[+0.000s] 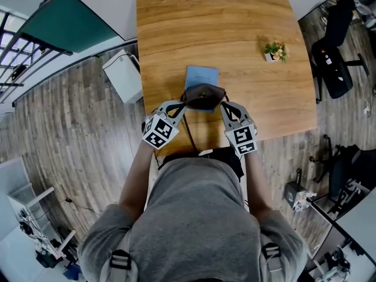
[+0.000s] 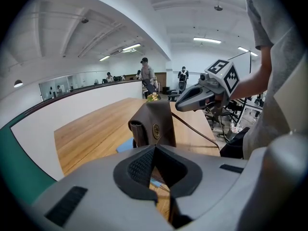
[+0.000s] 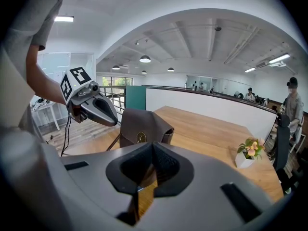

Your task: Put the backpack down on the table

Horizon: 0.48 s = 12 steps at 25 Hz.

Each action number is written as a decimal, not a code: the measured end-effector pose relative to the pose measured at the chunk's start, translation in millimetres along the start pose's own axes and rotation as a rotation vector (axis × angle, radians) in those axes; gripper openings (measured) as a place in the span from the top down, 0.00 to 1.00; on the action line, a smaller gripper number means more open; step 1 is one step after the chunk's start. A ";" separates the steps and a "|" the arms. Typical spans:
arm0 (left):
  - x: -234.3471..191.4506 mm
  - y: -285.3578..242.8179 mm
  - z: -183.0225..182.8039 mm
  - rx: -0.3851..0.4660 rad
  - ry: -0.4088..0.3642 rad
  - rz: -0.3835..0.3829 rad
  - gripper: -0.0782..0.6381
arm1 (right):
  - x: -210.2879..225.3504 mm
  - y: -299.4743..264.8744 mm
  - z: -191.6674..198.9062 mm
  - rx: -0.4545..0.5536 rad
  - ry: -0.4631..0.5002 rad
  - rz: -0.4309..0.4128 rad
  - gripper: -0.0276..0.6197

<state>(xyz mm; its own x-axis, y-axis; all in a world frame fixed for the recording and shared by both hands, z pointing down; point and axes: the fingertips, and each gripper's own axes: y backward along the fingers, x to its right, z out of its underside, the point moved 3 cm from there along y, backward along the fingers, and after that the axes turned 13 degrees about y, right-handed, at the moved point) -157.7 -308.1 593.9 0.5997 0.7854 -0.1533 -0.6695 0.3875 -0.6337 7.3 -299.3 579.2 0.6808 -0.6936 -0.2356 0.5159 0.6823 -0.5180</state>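
No readable writing anywhere: the backpack (image 1: 202,96) has a small round gold emblem (image 2: 156,131) on its brown front, but the print is too small to read. The marker cubes carry only black-and-white squares. The backpack stands upright on the desk (image 1: 235,34) near the person's edge, sitting on a blue sheet (image 1: 201,75) that sticks out behind it. A thin dark strap (image 1: 189,134) trails from the bag over the desk edge toward the person. The left gripper (image 1: 181,103) is just beside the bag's left side and the right gripper (image 1: 224,103) just beside its right side, so the bag sits between the two tips; contact can't be judged. In the left gripper view the fingers are together at the tips with nothing between them and the bag just ahead. It's the same in the right gripper view: tips together, nothing caught, bag ahead and slightly left. A small potted plant (image 1: 274,51) sits well apart on the desk's far right. People stand in the background.
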 end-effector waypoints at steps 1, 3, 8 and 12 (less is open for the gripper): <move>0.0 0.4 0.7 -0.001 -0.001 0.000 0.87 | -0.7 -0.1 -0.5 0.000 0.001 0.000 0.95; -0.1 0.9 1.7 0.001 -0.001 0.000 0.87 | -2.1 0.2 -0.6 -0.001 0.002 0.002 0.95; 0.3 1.3 1.1 0.002 -0.006 -0.005 0.87 | -2.5 3.6 2.6 -0.009 0.005 0.008 0.95; 0.5 0.8 1.7 0.001 -0.009 -0.005 0.87 | -2.2 4.8 3.3 -0.013 0.008 0.012 0.95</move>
<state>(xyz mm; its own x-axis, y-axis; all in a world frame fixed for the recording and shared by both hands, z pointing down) -158.6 -306.6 594.6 0.5988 0.7880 -0.1432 -0.6670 0.3917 -0.6338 10.0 -293.8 579.9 0.6828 -0.6870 -0.2487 0.5009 0.6879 -0.5252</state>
